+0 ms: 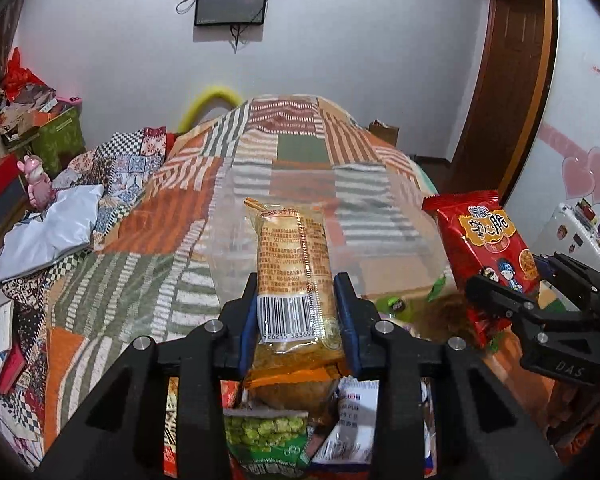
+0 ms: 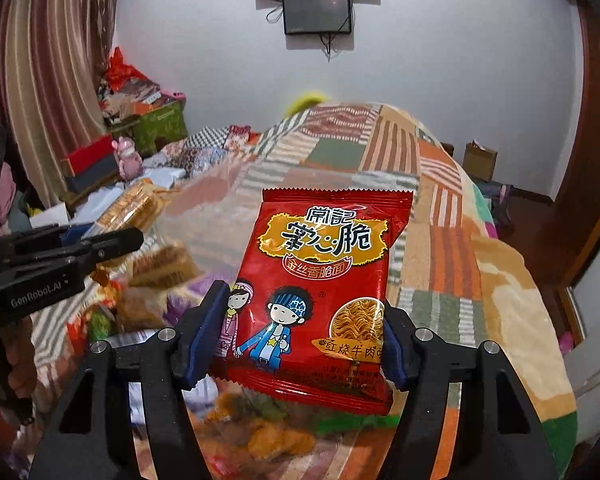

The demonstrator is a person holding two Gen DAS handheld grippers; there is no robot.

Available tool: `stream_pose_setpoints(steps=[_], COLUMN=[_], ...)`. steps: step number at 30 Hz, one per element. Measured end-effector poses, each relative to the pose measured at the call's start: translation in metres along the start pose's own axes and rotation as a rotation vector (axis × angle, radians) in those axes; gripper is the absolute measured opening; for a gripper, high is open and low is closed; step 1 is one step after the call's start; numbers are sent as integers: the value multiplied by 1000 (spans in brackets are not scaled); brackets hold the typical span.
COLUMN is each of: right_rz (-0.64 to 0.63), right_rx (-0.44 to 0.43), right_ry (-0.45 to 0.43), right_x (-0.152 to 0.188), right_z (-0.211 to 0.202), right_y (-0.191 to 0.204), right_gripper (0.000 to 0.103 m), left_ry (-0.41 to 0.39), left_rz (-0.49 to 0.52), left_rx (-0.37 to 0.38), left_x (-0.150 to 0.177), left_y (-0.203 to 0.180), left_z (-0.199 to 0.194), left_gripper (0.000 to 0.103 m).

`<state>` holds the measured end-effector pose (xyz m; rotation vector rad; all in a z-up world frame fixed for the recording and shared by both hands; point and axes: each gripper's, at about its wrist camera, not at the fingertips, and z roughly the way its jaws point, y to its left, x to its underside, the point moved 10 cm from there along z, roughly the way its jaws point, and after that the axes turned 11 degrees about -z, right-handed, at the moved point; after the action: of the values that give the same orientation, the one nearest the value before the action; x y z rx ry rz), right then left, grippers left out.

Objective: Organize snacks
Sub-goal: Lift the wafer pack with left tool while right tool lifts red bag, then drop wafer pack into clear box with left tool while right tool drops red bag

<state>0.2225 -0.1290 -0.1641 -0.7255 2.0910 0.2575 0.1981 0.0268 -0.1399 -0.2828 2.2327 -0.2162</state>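
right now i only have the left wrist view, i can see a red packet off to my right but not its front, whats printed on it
Observer: The red noodle snack packet shows two cartoon children and a picture of crinkled noodles at lower right.
Operator: is the right gripper really holding it
Observer: Yes, the right gripper is shut on it, its blue fingers pressing both side edges of the lower half.
Operator: anything under it
Observer: Blurred orange snack pieces lie below the packet, seemingly inside the clear container.
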Motion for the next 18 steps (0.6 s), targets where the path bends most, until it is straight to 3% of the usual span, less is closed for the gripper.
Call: stream_pose_setpoints(steps=[9,18], right_rz=[1,-10], right_rx=[0,2], right_ry=[-61,-54], right_x=[-35,-53], right_z=[5,22], right_y=[-7,-20], right_gripper=[63,63], left_ry=[-10,45], left_rz=[-20,-11], left_rx=[12,24], left_x=[-35,-57], left_y=[1,-1], left_z=[7,39], left_gripper=[35,35])
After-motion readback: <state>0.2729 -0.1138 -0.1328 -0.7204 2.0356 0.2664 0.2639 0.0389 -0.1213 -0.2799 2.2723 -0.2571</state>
